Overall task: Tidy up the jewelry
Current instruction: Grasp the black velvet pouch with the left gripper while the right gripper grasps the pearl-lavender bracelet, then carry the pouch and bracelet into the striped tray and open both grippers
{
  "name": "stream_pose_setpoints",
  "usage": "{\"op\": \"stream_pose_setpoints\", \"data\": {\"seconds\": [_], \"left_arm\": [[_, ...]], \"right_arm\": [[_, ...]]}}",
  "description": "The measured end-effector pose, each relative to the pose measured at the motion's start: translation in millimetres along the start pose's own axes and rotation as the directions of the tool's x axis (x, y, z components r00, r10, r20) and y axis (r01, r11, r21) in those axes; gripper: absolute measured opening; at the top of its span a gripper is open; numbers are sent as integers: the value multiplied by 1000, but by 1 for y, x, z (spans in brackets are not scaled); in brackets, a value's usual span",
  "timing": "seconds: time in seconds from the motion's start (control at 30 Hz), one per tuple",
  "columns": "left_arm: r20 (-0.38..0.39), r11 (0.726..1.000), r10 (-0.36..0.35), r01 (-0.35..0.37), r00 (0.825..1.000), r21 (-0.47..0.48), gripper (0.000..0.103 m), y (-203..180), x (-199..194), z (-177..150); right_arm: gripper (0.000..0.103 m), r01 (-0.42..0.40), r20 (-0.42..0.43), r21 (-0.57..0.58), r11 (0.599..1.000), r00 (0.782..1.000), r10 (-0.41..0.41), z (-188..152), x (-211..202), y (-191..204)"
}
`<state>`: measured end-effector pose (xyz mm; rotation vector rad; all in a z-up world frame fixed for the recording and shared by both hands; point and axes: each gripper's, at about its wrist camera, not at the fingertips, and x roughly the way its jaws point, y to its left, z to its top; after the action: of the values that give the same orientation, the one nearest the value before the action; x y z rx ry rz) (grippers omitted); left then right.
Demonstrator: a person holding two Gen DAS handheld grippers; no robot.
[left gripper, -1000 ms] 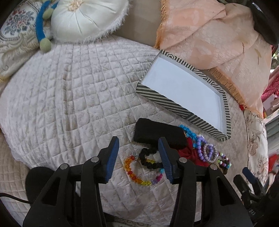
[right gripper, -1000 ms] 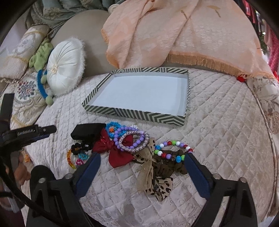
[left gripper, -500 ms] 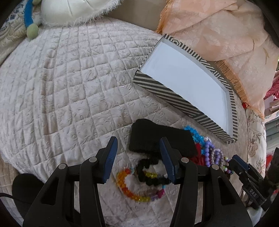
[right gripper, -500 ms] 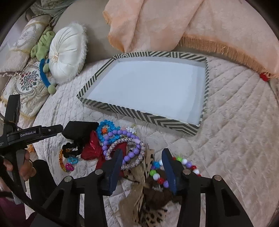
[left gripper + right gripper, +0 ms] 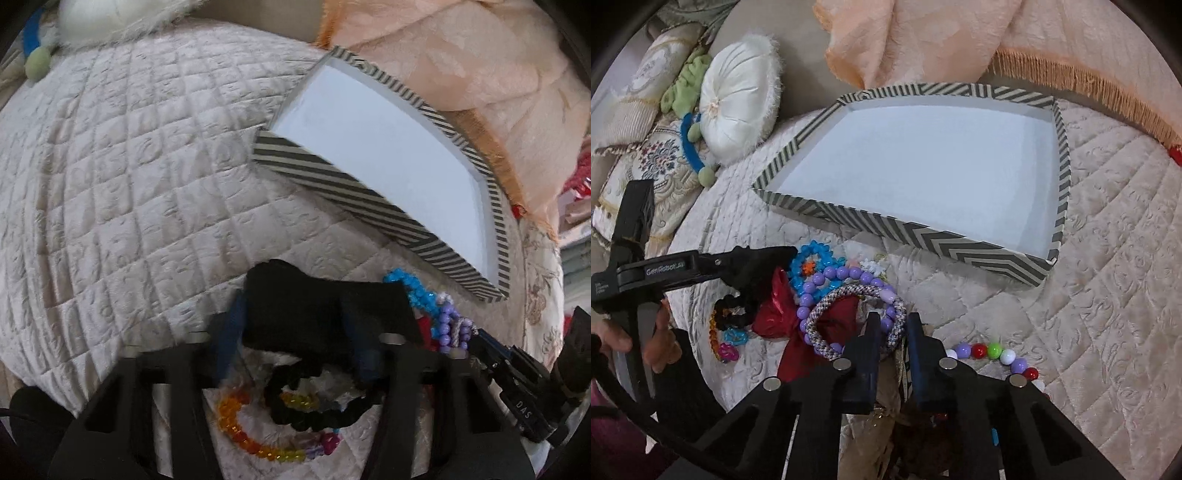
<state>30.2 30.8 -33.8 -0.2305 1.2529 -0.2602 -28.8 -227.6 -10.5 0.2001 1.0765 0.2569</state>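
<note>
Jewelry lies heaped on a quilted bedspread [image 5: 1108, 229] just in front of a striped tray [image 5: 923, 227], whose white floor holds nothing yet, so the sorting looks barely begun. Nearest the tray's front wall sit a blue bead bracelet [image 5: 809, 258] and a purple bead bracelet [image 5: 846, 275]; a woven rope bangle [image 5: 849, 295] overlaps them, with a red bow [image 5: 775, 314] beneath. To the tray's right-hand front, a multicoloured bead strand [image 5: 993, 350] trails away from the heap.

The left gripper [image 5: 291, 332] straddles a black fabric piece [image 5: 317, 306] at the heap's far end from that strand, its jaws wide apart on either side of the cloth and seemingly not pressing it. Behind its fingers lie a black scrunchie [image 5: 314, 413] and an amber bead bracelet [image 5: 243, 435]. The right gripper [image 5: 892, 332] hangs at the rope bangle's near edge, jaws drawn close with a narrow gap; whether they pinch the bangle or the gauzy ribbon below cannot be told.

Everything here appears light. The cloth pieces are soft and should bunch under a pinch, best taken mid-fold. Beaded loops are likely elastic and slippery, apt to roll; gripping across the strand, not on one bead, seems safest, and overlapping loops may snag and lift together.
</note>
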Motion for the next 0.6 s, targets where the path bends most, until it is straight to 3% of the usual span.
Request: {"op": "stream_pose_setpoints", "data": {"seconds": [0.1, 0.47, 0.6], "left_arm": [[21, 1000, 8, -9, 1000, 17, 13, -3, -4, 0], [127, 998, -56, 51, 990, 40, 10, -11, -60, 1], [158, 997, -57, 50, 986, 53, 9, -15, -76, 0]], "right_arm": [[9, -6, 22, 2, 1000, 1000, 6, -2, -10, 1], [8, -21, 128, 1, 1000, 992, 20, 4, -55, 10], [8, -23, 102, 12, 1000, 995, 22, 5, -53, 7]]}}
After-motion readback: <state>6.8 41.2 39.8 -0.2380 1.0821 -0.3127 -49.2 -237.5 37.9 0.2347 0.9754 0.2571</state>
